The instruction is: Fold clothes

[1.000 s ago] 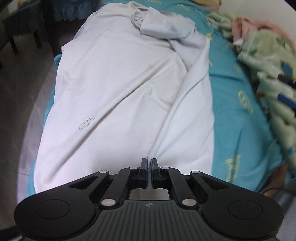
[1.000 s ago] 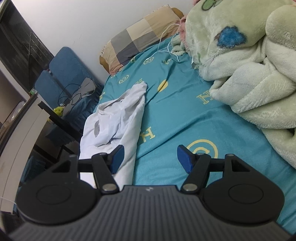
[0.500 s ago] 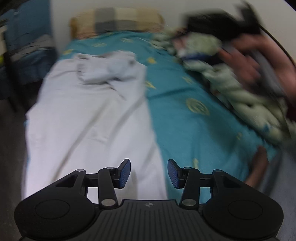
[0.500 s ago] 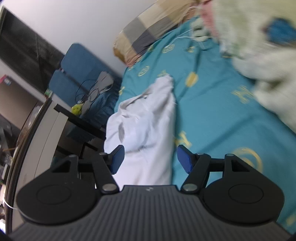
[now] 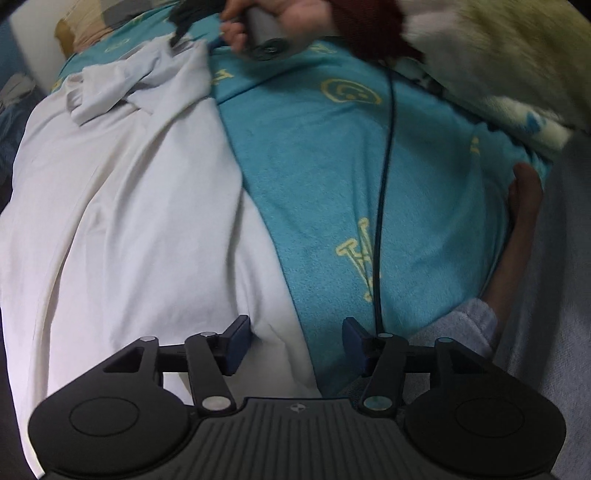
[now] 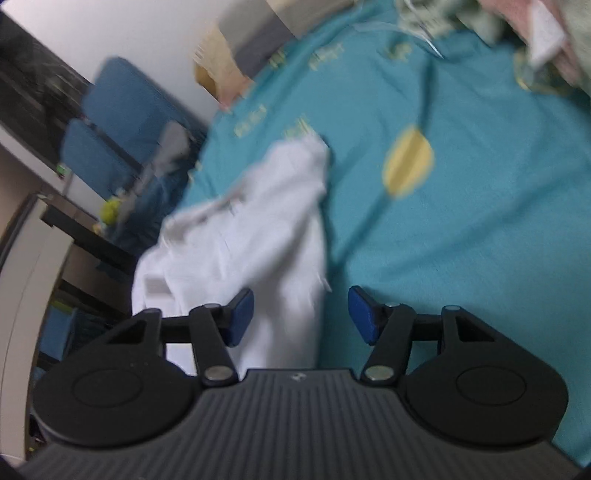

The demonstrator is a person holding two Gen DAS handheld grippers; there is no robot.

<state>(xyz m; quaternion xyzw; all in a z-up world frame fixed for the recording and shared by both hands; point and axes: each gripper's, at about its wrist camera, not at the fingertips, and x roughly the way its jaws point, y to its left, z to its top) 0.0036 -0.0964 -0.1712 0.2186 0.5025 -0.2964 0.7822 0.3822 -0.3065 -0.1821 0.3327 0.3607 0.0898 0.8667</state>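
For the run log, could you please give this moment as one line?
left gripper: open, empty | right gripper: open, empty | white cloth garment: unfolded, teal patterned bedsheet

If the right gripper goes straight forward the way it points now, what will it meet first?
Most likely the white garment: the open right gripper points at its bunched far end on the teal bed sheet. The picture is blurred, so depth is uncertain.

A teal bedsheet with yellow motifs is covering the bed; a checked pillow is lying against the white wall, blue chairs standing alongside.
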